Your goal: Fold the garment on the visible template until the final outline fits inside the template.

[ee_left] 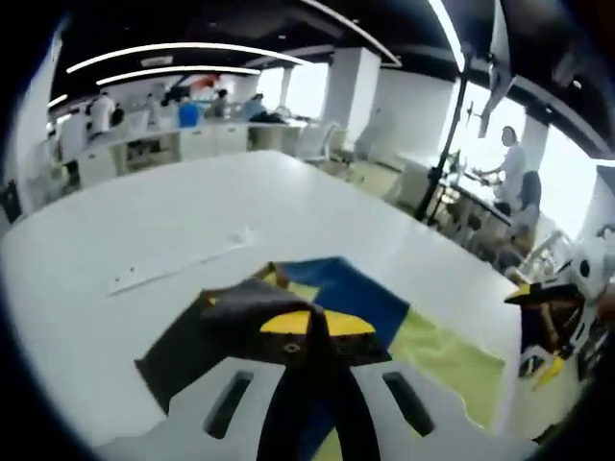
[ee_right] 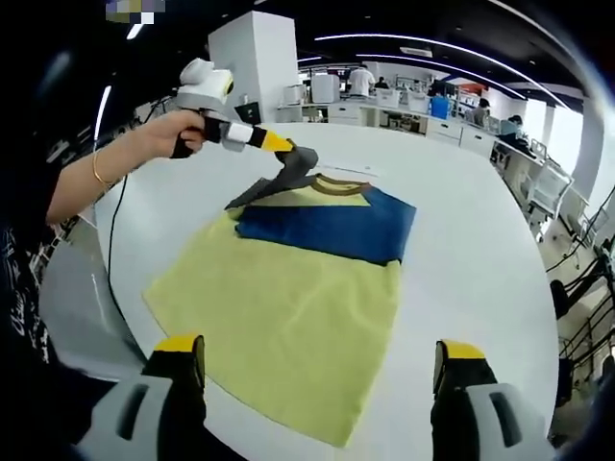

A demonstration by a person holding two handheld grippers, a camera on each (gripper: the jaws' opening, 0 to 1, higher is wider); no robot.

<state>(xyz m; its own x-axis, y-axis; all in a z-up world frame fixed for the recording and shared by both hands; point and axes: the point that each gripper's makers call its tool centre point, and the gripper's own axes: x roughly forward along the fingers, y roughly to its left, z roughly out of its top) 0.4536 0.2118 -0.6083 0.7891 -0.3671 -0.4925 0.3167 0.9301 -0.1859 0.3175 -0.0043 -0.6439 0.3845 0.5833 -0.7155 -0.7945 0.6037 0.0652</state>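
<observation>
Garment half spread, one sleeve pinched

Garment [ee_right: 288, 288] lies flat on the white tabletop [ee_right: 461, 240]: a yellow-green T-shirt with a blue band across the chest and dark grey sleeves, hem toward the right claw, collar away from it. I can't make out a template outline under or around it from either view.

The left claw [ee_right: 300, 159], held in the person's hand [ee_right: 183, 130], is pressed together on the dark sleeve [ee_left: 226, 331] at the shirt's far shoulder and has it lifted off the tabletop; the left gripper view shows the grey cloth bunched between the yellow tips. The right claw [ee_right: 322, 357] stands spread wide above the near hem, holding nothing.

It looks like thin knit cloth: light, limp, with no stiffness of its own. It will sag wherever it isn't supported, and a one-point lift will drag the rest along or leave wrinkles. The white surface looks smooth, so the shirt may slide as a whole when pulled. Best holds, to my eye, are the edges and seams, such as sleeve cuff, shoulder seam and hem corners, pinching a single layer near a corner and laying it over low.
</observation>
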